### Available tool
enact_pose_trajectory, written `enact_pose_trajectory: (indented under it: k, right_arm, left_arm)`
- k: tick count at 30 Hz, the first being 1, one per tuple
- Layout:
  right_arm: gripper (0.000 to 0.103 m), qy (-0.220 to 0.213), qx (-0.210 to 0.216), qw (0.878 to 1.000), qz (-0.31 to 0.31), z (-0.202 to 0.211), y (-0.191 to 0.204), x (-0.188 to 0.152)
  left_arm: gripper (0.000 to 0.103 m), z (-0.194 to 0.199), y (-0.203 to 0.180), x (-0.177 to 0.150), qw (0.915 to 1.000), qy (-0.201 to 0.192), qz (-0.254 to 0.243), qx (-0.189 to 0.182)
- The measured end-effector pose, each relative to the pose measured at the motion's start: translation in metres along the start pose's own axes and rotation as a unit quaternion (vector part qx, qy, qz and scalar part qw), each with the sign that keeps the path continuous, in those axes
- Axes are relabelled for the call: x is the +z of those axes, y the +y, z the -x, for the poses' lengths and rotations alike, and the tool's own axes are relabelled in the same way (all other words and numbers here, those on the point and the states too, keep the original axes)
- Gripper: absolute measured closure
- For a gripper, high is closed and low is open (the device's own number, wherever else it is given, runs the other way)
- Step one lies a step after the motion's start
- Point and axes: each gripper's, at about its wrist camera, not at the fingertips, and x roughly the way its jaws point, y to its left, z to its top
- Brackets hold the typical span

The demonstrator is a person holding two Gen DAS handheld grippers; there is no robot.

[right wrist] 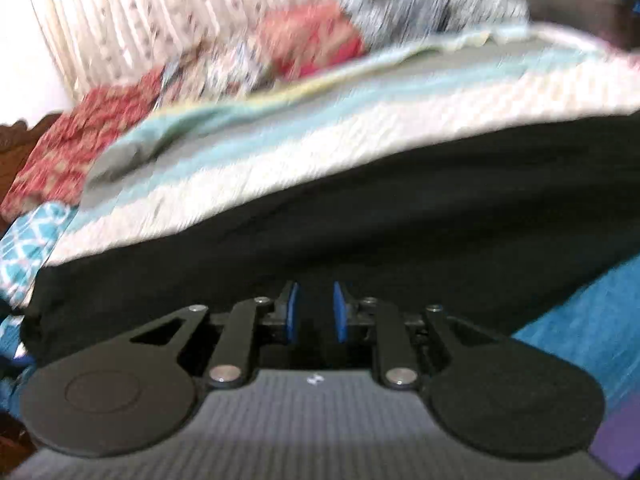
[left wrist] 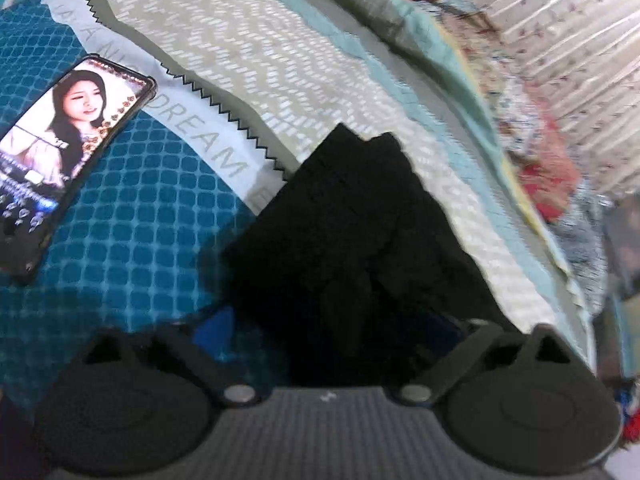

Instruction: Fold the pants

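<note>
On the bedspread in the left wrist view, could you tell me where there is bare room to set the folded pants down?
The teal bedspread is bare between the phone and the black pants. The beige patterned stretch beyond them is also free. The far right is crowded with bunched floral bedding.

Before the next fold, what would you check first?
1. Black pants lying on the bedspread: ok.
2. Left gripper open around the cloth: ok, the pants lie between its wide-apart jaws.
3. Right gripper gripping: not ok, a gap shows between its blue pads.
4. Phone clear of the pants: ok, apart on the left.
5. Pants lying flat: cannot tell, right wrist view blurred.
</note>
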Motion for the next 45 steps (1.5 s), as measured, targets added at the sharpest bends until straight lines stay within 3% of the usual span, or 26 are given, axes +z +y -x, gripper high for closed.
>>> enact_pose_trajectory:
  k: [1, 2, 3, 5, 7, 10, 12, 14, 16, 18, 20, 22, 24, 26, 28, 29, 30, 31, 33, 36, 38, 45]
  right_arm:
    - [0.077, 0.002, 0.000, 1.000, 0.000, -0.005, -0.003, -0.002]
    - [0.077, -0.005, 0.008, 1.000, -0.011, -0.002, -0.007, 0.000]
    - [0.077, -0.003, 0.015, 1.000, -0.027, 0.004, -0.011, 0.004]
    - [0.076, -0.041, 0.023, 0.998, -0.053, 0.026, -0.026, 0.013]
    - [0.074, -0.097, 0.007, 0.992, -0.084, 0.054, -0.054, 0.022]
    - [0.069, -0.180, -0.055, 0.971, -0.145, 0.093, -0.111, 0.027]
    - [0.069, -0.198, -0.103, 0.962, -0.159, 0.105, -0.143, 0.040]
    - [0.069, -0.208, -0.110, 0.959, -0.157, 0.107, -0.163, 0.056]
    - [0.069, -0.195, -0.100, 0.966, -0.139, 0.093, -0.170, 0.077]
    - [0.069, -0.154, -0.083, 0.977, -0.124, 0.068, -0.181, 0.096]
    - [0.070, -0.099, -0.110, 0.982, -0.120, 0.046, -0.203, 0.108]
    - [0.089, -0.097, -0.145, 0.973, -0.149, 0.036, -0.234, 0.116]
    - [0.103, -0.135, -0.158, 0.952, -0.223, 0.039, -0.277, 0.131]
    - [0.103, -0.143, -0.111, 0.936, -0.303, 0.050, -0.310, 0.135]
    - [0.103, -0.149, -0.097, 0.942, -0.285, 0.066, -0.310, 0.137]
    - [0.101, -0.174, -0.092, 0.944, -0.266, 0.083, -0.307, 0.132]
    - [0.086, -0.209, -0.088, 0.940, -0.257, 0.098, -0.304, 0.123]
    - [0.064, -0.240, -0.084, 0.933, -0.254, 0.116, -0.306, 0.110]
    - [0.046, -0.280, -0.092, 0.920, -0.257, 0.139, -0.313, 0.084]
    - [0.038, -0.297, -0.093, 0.911, -0.270, 0.164, -0.330, 0.046]
    - [0.036, -0.296, -0.094, 0.910, -0.275, 0.160, -0.332, 0.034]
    - [0.036, -0.281, -0.090, 0.912, -0.284, 0.128, -0.329, 0.048]
  left_arm:
    - [0.053, -0.002, -0.007, 0.001, 0.9994, -0.007, -0.014, 0.031]
    - [0.063, -0.001, -0.012, 0.001, 0.9988, -0.011, -0.026, 0.040]
    - [0.069, 0.003, -0.015, 0.002, 0.9985, -0.017, -0.033, 0.040]
    - [0.077, 0.015, -0.021, 0.002, 0.9969, -0.030, -0.056, 0.047]
    - [0.077, 0.030, -0.028, 0.000, 0.9944, -0.044, -0.077, 0.056]
    - [0.061, 0.043, -0.036, -0.005, 0.9916, -0.039, -0.091, 0.084]
    - [0.053, 0.053, -0.033, -0.008, 0.9912, -0.036, -0.080, 0.099]
    - [0.048, 0.067, -0.031, -0.012, 0.9904, -0.044, -0.074, 0.108]
    - [0.047, 0.081, -0.032, -0.016, 0.9875, -0.057, -0.070, 0.129]
    - [0.047, 0.091, -0.039, -0.019, 0.9866, -0.062, -0.067, 0.135]
    - [0.045, 0.096, -0.051, -0.022, 0.9848, -0.064, -0.075, 0.142]
    - [0.044, 0.095, -0.070, -0.025, 0.9834, -0.061, -0.090, 0.146]
    - [0.044, 0.089, -0.089, -0.028, 0.9828, -0.053, -0.103, 0.144]
    - [0.044, 0.084, -0.105, -0.033, 0.9830, -0.048, -0.113, 0.136]
    - [0.044, 0.076, -0.121, -0.040, 0.9826, -0.041, -0.128, 0.128]
    - [0.044, 0.071, -0.129, -0.044, 0.9820, -0.036, -0.136, 0.125]
    - [0.044, 0.065, -0.135, -0.047, 0.9816, -0.029, -0.143, 0.123]
    - [0.043, 0.060, -0.140, -0.050, 0.9811, -0.022, -0.150, 0.121]
    - [0.043, 0.047, -0.152, -0.055, 0.9793, -0.004, -0.164, 0.119]
    - [0.043, 0.030, -0.169, -0.062, 0.9769, 0.021, -0.183, 0.108]
    - [0.043, 0.025, -0.182, -0.068, 0.9746, 0.027, -0.198, 0.100]
    - [0.043, 0.020, -0.206, -0.085, 0.9662, 0.035, -0.238, 0.092]
